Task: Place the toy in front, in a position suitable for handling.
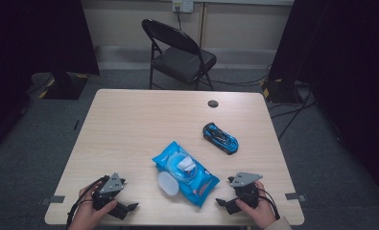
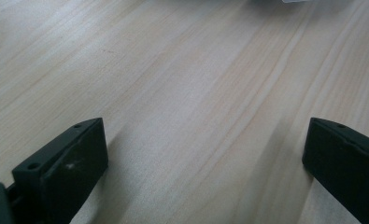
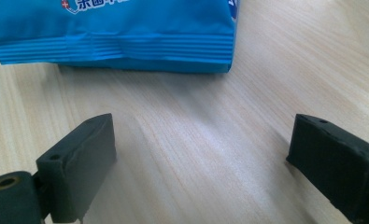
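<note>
Resting both grippers by the wipes pack (image 1: 185, 173), jaws spread, nothing pinched.
High view adds toy car (image 1: 220, 138); right gripper (image 3: 201, 154) view sees pack's crimped edge, left gripper (image 2: 203, 158) view mostly bare table (image 2: 182, 84).

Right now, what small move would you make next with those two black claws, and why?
Probably ease the right gripper forward to the blue plastic wipes pack: its jaws stand open and empty, the pack's crimped end lies just ahead, and the white lid is flipped open with a wipe sticking up.
</note>
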### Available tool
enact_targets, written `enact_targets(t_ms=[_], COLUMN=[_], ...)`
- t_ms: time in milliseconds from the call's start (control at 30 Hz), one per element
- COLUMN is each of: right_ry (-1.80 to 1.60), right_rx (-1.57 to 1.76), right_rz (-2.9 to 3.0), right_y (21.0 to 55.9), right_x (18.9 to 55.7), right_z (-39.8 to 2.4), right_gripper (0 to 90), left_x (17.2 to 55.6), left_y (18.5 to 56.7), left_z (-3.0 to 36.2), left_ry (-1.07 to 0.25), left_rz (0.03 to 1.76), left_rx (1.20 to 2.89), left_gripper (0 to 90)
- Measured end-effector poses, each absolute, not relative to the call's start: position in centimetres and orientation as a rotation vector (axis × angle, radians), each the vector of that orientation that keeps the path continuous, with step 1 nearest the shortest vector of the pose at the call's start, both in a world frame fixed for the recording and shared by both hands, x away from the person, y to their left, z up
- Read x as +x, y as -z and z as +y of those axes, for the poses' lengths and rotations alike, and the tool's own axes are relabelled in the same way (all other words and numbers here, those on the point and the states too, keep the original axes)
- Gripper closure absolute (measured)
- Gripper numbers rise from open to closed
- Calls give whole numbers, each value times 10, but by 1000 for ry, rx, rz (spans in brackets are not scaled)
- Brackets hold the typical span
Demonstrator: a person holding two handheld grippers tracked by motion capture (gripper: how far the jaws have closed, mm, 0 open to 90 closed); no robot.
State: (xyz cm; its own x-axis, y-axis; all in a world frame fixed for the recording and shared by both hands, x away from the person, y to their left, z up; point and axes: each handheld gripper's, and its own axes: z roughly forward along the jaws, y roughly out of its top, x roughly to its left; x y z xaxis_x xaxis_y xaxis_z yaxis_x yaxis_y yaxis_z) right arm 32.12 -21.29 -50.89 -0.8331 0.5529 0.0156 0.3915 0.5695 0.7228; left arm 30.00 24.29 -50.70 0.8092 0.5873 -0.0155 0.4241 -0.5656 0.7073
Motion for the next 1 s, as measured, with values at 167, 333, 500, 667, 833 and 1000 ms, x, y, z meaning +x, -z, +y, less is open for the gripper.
enact_targets(t_ms=[167, 333, 500, 667, 833, 1000], right_ry=[-1116, -1130, -1142, -1177, -1214, -1237], right_rx=[777, 755, 742, 720, 640, 591], right_rz=[2597, 2609, 2603, 2610, 2615, 2635], right_y=[509, 508, 505, 500, 491, 485], right_x=[321, 321, 325, 331, 331, 331], right_z=[-213, -211, -207, -197, -170, -151], right_gripper=[69, 97, 145, 148, 121, 153], left_x=[299, 299, 299, 298, 292, 288], left_y=[507, 507, 505, 502, 498, 494], left_z=[242, 241, 240, 239, 236, 231], left_ry=[-292, -299, -310, -315, -309, -298], left_rz=[756, 774, 795, 797, 764, 734], left_rx=[2254, 2250, 2245, 2239, 2258, 2257], left_gripper=[0, 0, 18, 159, 161, 160])
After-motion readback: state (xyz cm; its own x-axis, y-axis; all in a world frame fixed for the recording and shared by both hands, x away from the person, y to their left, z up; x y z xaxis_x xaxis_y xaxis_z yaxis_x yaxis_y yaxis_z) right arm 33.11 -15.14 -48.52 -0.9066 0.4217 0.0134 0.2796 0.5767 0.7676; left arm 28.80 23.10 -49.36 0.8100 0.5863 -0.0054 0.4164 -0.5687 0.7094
